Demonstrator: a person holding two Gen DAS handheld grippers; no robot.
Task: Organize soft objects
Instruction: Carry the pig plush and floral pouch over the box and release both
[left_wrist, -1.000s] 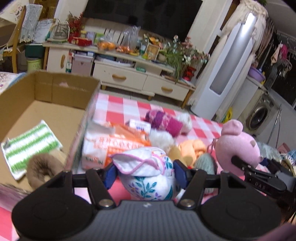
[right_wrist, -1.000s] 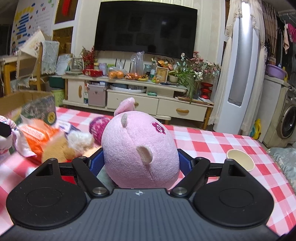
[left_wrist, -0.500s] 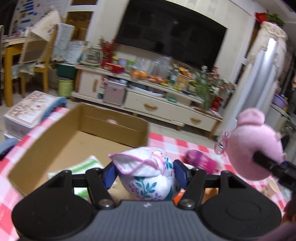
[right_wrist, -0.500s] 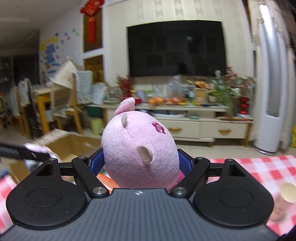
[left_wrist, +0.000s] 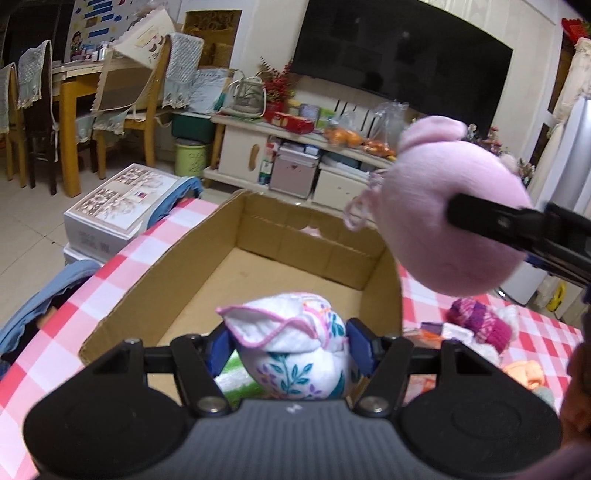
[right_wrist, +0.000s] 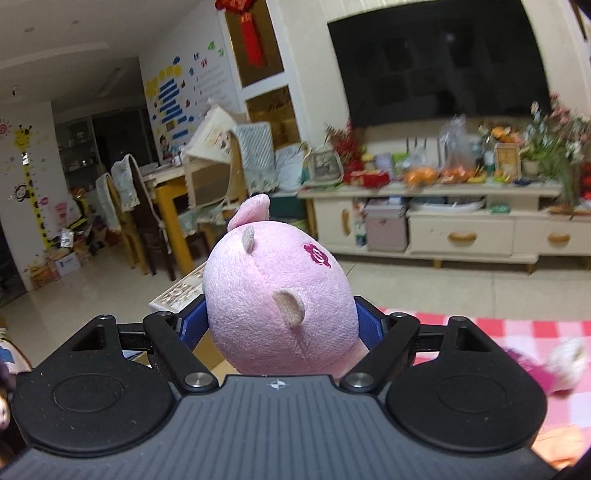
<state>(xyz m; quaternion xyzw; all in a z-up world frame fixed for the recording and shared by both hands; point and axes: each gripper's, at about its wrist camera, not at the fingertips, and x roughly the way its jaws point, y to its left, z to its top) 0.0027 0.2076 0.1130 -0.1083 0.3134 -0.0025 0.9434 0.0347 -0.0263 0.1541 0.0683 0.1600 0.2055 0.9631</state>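
Left gripper (left_wrist: 289, 345) clenched on a white floral pouch (left_wrist: 291, 352), blue pads pressed into both its sides; pouch hangs above the near end of the open cardboard box (left_wrist: 258, 236) on the checked tablecloth (left_wrist: 122, 266). Green-striped cloth (left_wrist: 236, 380) lies under it in the box, mostly hidden. Right gripper (right_wrist: 280, 325) grasps a pink plush pig (right_wrist: 277, 295); from the left wrist view the pig (left_wrist: 450, 221) seems to hover over the box's right rim.
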